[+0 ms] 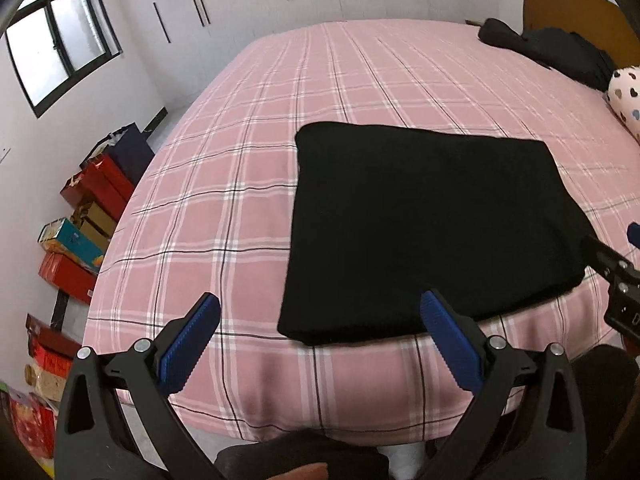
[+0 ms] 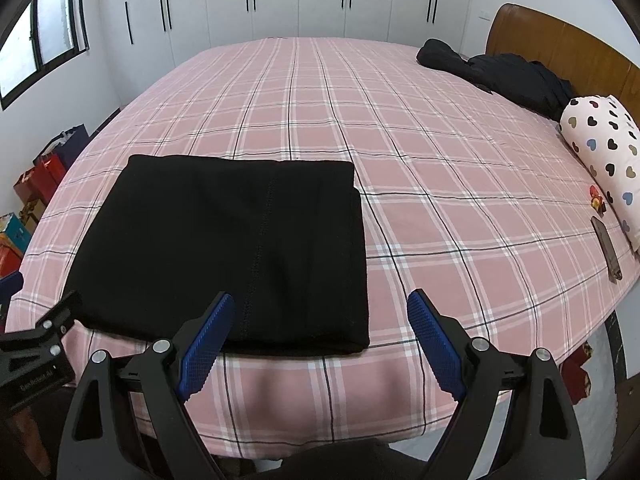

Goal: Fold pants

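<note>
I see a big bed (image 2: 400, 152) with a pink checked cover. At its head is a brown wooden board (image 2: 560, 40). Behind the bed stands a row of white cupboards (image 2: 280, 0) with thin black handles. On the left wall I see a window (image 1: 56, 48) with a dark frame, and bright daylight comes in. Under it, on the floor by the wall, red boxes (image 1: 68, 274) and bags are stacked. A pillow with little hearts (image 2: 604, 148) lies near the board, beside a heap of dark clothes (image 2: 500, 76)
</note>
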